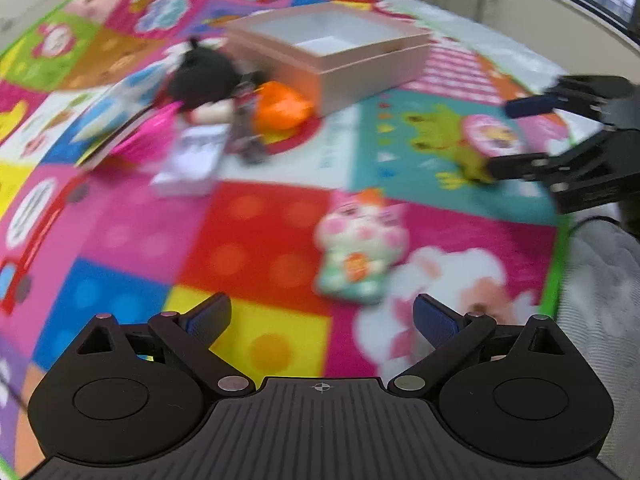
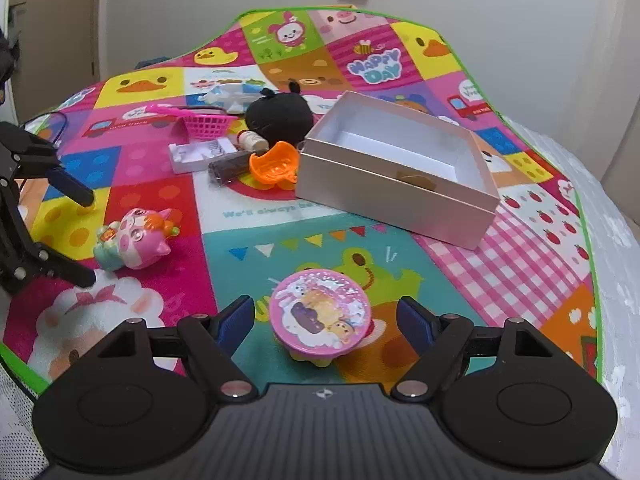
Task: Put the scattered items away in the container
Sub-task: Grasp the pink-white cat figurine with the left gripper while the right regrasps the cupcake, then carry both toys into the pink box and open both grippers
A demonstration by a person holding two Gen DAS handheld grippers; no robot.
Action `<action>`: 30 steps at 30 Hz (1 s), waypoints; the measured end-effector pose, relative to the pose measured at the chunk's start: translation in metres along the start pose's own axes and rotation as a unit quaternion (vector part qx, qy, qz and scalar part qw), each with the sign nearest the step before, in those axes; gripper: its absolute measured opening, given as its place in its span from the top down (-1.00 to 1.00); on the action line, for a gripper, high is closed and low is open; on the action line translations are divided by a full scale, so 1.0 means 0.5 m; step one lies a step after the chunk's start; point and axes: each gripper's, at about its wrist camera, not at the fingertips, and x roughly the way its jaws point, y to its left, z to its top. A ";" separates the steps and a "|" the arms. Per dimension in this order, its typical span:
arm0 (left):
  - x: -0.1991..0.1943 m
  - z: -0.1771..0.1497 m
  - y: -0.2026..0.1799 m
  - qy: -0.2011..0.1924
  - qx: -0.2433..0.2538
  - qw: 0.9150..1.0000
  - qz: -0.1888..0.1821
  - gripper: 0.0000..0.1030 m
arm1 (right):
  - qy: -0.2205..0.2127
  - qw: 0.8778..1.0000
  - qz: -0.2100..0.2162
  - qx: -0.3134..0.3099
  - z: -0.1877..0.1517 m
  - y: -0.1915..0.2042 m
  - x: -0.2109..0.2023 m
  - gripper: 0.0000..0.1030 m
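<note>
An open pink box (image 2: 396, 196) with a white inside stands on the colourful play mat; it also shows in the left wrist view (image 1: 340, 60). My right gripper (image 2: 326, 320) is open, its fingers either side of a round pink toy table (image 2: 320, 314) without touching it. My left gripper (image 1: 322, 318) is open and empty, just short of a pink cat figure (image 1: 362, 248), which also shows in the right wrist view (image 2: 136, 238). The left wrist view is blurred.
Left of the box lie an orange duck-shaped dish (image 2: 276, 164), a black plush (image 2: 278, 116), a brown tube (image 2: 230, 168), a small bottle (image 2: 252, 140), a white packet (image 2: 200, 154), a pink toy basket (image 2: 208, 124) and a white toy plane (image 2: 232, 94). A wall stands behind the mat.
</note>
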 end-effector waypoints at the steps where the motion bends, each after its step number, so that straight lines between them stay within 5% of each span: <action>1: 0.001 0.004 -0.012 -0.004 0.016 1.000 0.002 -0.94 | -0.001 1.000 0.000 -0.007 -0.001 0.004 0.002 -0.52; 3: 0.003 0.013 -0.031 -0.013 0.036 0.999 0.002 -0.94 | -0.002 1.000 0.001 -0.025 -0.001 0.012 0.005 -0.45; 6: 0.006 0.024 -0.041 -0.023 0.043 0.999 0.010 -0.94 | 0.004 0.999 0.002 -0.036 0.000 0.016 0.007 -0.08; 11: 0.022 0.040 -0.040 -0.032 0.042 0.998 0.037 -0.91 | 0.000 1.000 0.006 -0.027 0.003 0.013 0.000 -0.08; 14: 0.037 0.052 -0.047 -0.027 0.048 0.998 0.034 -0.53 | -0.003 1.000 0.013 -0.029 0.005 0.017 -0.007 -0.08; 17: 0.049 0.057 -0.056 -0.018 0.052 0.998 0.028 -0.47 | 0.000 0.999 0.020 -0.025 0.006 0.018 -0.011 -0.08; 20: 0.046 0.056 -0.066 -0.015 0.062 0.997 0.031 -0.06 | 0.004 0.999 0.025 -0.019 0.007 0.011 -0.019 -0.08; 26: 0.012 0.060 -0.091 -0.031 0.081 0.996 0.017 -0.05 | 0.026 0.999 0.035 -0.003 0.009 -0.024 -0.047 -0.08; 30: -0.001 0.124 -0.103 -0.055 0.081 0.995 0.002 -0.04 | 0.013 1.000 0.016 -0.014 0.035 -0.044 -0.076 -0.08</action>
